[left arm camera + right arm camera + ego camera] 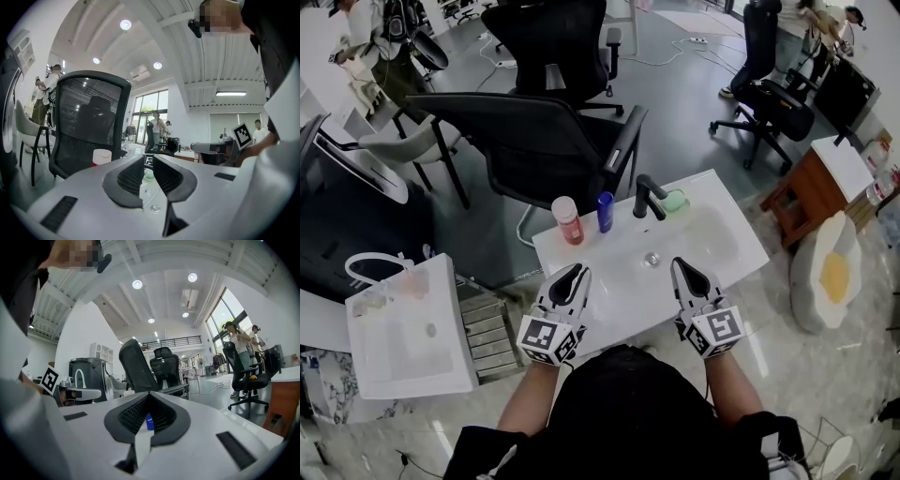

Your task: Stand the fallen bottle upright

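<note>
White washbasin top (731, 239) carries the pink bottle (567, 221) and the small blue bottle (605, 212), both upright near its back edge, just left of the black tap (647, 197). The left gripper (578, 272) and right gripper (680, 265) hover over the basin's front, jaws closed together, gripping nothing.

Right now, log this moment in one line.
left tongs: shut, empty | right tongs: shut, empty | red bottle: upright on sink | blue bottle: upright beside it
</note>
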The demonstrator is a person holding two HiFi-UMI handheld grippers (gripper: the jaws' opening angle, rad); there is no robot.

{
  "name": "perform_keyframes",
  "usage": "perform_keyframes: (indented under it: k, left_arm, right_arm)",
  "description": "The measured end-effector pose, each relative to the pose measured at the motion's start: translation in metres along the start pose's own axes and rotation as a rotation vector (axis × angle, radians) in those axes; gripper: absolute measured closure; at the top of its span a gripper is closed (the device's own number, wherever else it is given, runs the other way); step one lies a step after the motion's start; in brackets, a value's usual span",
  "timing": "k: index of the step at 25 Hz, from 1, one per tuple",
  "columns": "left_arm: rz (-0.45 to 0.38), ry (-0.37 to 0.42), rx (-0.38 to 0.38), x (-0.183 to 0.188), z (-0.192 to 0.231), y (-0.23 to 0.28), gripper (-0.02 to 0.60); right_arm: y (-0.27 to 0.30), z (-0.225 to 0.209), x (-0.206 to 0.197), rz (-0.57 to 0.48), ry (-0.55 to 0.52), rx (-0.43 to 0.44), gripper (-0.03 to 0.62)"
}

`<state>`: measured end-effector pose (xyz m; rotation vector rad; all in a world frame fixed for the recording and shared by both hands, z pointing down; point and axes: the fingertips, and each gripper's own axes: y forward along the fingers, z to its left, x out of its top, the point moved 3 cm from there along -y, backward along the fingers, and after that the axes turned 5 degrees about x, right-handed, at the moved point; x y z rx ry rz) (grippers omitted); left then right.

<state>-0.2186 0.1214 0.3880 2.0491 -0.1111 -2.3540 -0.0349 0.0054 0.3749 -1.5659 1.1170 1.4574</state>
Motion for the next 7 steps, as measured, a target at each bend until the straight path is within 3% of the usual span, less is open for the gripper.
perform_keyframes:
  k: [7]
  left_arm:
    - [-0.006, 0.010, -0.005, 0.0031, -0.0025, 0.0008, 0.512]
  right_arm:
    - [0.0021, -0.0016, 0.0009, 0.007, -0.002, 0.002, 0.565]
